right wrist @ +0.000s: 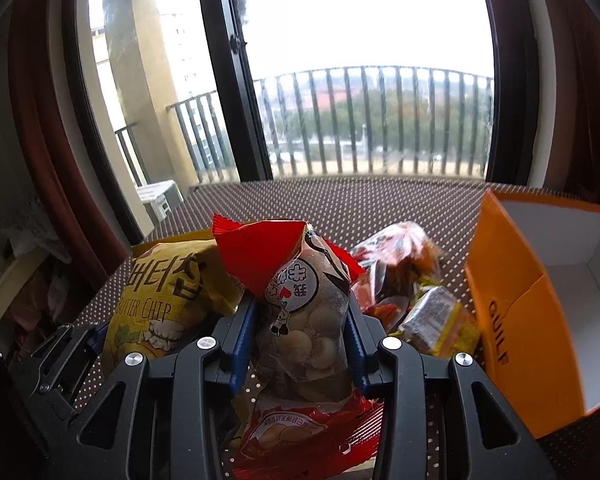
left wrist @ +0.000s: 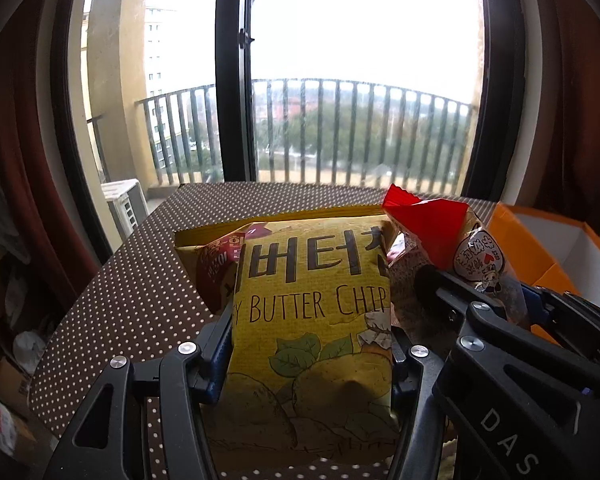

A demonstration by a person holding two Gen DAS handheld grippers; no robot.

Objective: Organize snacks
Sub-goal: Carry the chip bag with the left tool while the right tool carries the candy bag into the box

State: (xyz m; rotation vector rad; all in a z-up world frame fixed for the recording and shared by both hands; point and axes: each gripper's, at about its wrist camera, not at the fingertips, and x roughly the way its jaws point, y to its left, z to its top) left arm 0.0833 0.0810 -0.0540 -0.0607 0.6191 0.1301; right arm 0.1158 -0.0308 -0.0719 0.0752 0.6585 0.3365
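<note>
While tilted downward | left claw (left wrist: 310,344) grips chip bag (left wrist: 312,320) | right claw (right wrist: 300,344) grips red-topped packet (right wrist: 300,320)

Home: curtains (left wrist: 16,128), balcony railing (left wrist: 340,132)

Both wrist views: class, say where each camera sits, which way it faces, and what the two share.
Left wrist: on the left gripper, facing the window; its fingers clamp the yellow chip bag; right gripper beside.
Right wrist: on the right gripper, facing the window; its fingers clamp the red-topped snack bag.
Shared: both bags, orange box, dotted table.
</note>
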